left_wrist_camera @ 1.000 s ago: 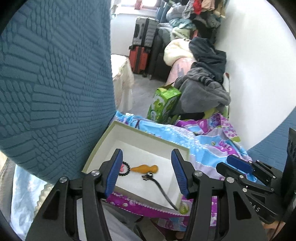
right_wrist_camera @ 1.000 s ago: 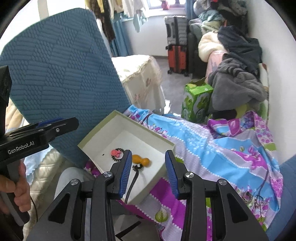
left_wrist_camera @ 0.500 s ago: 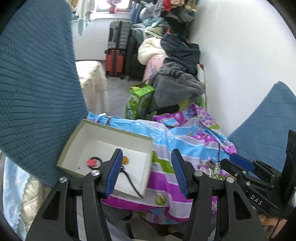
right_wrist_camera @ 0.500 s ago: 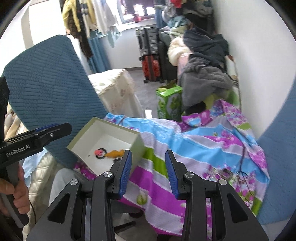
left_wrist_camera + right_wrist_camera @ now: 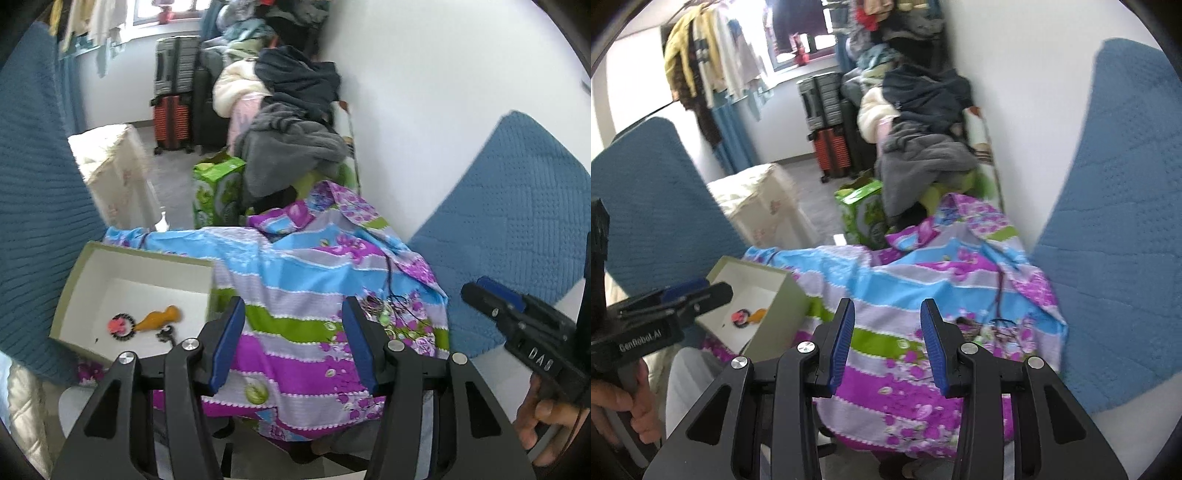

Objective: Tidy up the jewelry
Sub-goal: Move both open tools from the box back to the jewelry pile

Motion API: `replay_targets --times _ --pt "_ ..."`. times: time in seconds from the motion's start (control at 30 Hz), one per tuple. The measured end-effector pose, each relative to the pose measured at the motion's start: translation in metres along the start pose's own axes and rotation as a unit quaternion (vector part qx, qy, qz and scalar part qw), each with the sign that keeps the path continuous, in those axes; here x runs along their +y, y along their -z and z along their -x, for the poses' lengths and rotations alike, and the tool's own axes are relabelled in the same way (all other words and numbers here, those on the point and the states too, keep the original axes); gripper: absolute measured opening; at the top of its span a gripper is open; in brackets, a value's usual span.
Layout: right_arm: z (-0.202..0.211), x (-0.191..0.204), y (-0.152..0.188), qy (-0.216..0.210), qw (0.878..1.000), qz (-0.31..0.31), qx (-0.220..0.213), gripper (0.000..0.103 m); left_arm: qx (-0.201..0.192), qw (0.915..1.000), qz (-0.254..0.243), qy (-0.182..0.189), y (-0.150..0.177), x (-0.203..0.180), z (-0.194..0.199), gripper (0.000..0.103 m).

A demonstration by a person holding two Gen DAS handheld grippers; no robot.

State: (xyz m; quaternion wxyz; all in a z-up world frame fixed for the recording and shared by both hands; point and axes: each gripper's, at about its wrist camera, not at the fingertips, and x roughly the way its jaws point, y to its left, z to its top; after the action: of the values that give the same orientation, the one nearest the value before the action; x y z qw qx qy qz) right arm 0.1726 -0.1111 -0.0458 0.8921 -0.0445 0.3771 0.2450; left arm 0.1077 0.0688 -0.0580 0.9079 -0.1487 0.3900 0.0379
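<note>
Both your grippers, left (image 5: 293,341) and right (image 5: 886,341), have swung from the box (image 5: 70,291) toward the tangled necklaces (image 5: 386,314); jaws part-open, empty. Next pickup begins.

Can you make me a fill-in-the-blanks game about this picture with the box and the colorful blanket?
1. The orange charm lies inside the white ____.
2. The box sits on the ____ side of the striped blanket.
3. Between the fingers of the left gripper there is ____.
4. The tangle of necklaces rests on the ____.

Missing words: box; left; nothing; blanket
</note>
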Motion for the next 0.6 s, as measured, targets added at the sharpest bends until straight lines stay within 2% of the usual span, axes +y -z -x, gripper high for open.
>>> replay_targets --times 0.37,0.6 --pt "0.03 -0.059 0.01 0.046 0.998 -0.047 -0.014 0.035 0.016 0.998 -0.046 0.041 -0.003 -0.053 -0.019 0.055" --pt "0.016 -0.089 0.03 0.06 0.995 -0.075 0.005 0.035 0.044 0.9951 -0.057 0.068 0.004 -0.074 -0.048 0.055"
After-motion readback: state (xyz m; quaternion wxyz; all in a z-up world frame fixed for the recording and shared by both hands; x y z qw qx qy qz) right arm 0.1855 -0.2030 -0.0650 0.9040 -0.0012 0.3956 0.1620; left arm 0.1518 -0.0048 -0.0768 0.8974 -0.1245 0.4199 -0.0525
